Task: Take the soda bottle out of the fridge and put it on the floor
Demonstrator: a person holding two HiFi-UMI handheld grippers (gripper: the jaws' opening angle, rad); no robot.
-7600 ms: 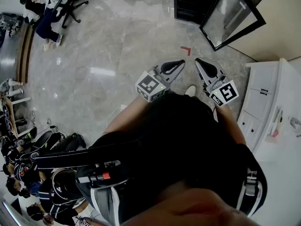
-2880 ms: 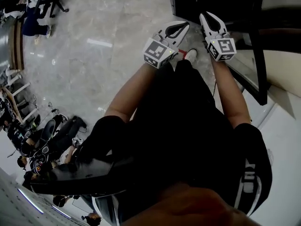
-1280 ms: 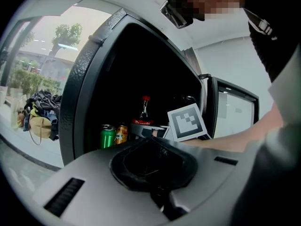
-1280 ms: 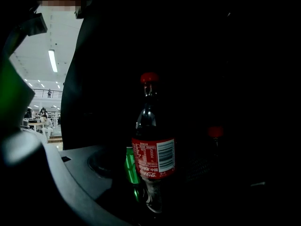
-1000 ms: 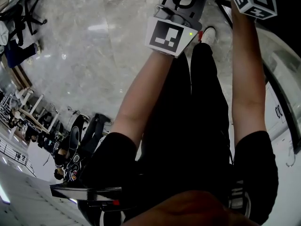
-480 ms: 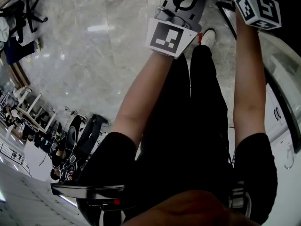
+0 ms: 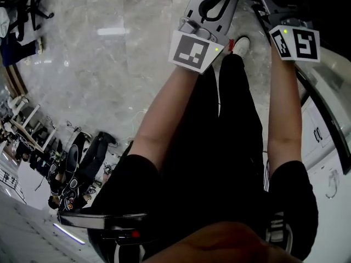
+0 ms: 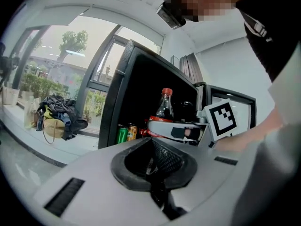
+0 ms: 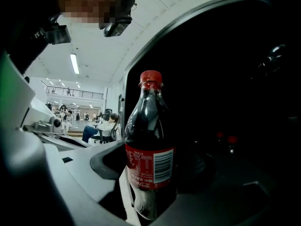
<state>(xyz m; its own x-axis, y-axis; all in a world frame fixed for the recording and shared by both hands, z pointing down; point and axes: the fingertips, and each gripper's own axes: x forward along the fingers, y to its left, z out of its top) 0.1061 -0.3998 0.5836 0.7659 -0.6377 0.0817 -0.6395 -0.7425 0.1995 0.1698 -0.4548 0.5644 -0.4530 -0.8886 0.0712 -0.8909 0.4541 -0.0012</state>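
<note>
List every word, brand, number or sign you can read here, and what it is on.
"Coca-Cola": white script, partly visible, on the red label of the dark plastic soda bottle.
Small print and barcode digits on that label: too small to read.
Green can and orange can in the black fridge: blurred, unreadable.
Black-and-white square marker cubes: patterns, no text.

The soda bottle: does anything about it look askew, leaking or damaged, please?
Nothing stands out: the soda bottle is upright and capped, its label intact, with no spill visible; the jaws of the right gripper, which have just been closing, hold it at the label.
</note>
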